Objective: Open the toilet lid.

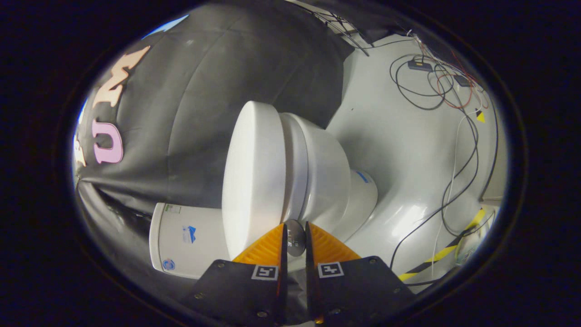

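Ahead of you stands one white toilet [317,168], and the whole scene appears rolled sideways, so the gripper [296,236] you hold is turned well over on its side. One toilet lid [252,177] lies shut over the bowl, its broad smooth top facing the black cloth wall [204,91], with one white tank [186,240] behind it carrying a few small stickers. Your gripper's two fingers [268,247] are drawn close together, with just a narrow slit left between them. Through that slit shows one small round silvery disc [295,238]; whether the fingers press on it, or what it belongs to, cannot be told. The fingertips sit right at the rim of the lid, where lid and bowl meet, though contact with the rim is unclear. Each finger carries one square black-and-white marker [264,272] at its base, two in all. Beyond the bowl, the pale glossy floor [399,150] holds several loose cables [454,181], black, white and red, running to two small dark boxes [420,66]. One strip of yellow-and-black tape [442,252] crosses the floor near the fingers.
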The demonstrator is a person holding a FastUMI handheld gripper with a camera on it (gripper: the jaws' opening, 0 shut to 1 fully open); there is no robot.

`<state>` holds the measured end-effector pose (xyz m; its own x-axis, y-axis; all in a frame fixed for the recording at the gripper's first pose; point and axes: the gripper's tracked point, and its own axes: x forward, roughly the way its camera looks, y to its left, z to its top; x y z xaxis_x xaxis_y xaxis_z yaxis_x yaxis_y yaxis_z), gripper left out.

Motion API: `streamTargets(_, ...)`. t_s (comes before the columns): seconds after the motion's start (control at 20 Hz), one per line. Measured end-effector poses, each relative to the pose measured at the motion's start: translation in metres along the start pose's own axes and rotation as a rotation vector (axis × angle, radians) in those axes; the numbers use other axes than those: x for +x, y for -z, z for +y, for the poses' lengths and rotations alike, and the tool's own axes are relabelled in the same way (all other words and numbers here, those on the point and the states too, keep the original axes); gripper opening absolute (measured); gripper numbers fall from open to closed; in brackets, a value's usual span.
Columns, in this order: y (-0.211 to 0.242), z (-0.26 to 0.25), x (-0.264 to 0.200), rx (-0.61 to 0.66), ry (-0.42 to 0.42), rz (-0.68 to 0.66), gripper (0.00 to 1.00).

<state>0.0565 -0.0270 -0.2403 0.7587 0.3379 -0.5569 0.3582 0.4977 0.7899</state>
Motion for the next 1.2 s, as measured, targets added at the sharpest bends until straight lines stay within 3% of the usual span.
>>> streamTargets(0.35,-0.001,0.001,-0.002,-0.006,-0.027,0.007,0.17)
streamTargets(0.55,0.010,0.013,-0.001,0.014,-0.092,0.027,0.18)
streamTargets(0.6,0.031,0.006,-0.016,0.009,-0.046,0.019,0.17)
streamTargets(0.65,0.006,0.008,-0.020,0.037,-0.083,0.023,0.02)
streamTargets(0.7,0.010,0.006,0.002,0.030,-0.083,0.022,0.02)
streamTargets(0.9,0.009,0.015,-0.008,-0.096,-0.045,-0.008,0.01)
streamTargets(1.2,0.008,0.043,-0.026,-0.131,-0.061,-0.041,0.01)
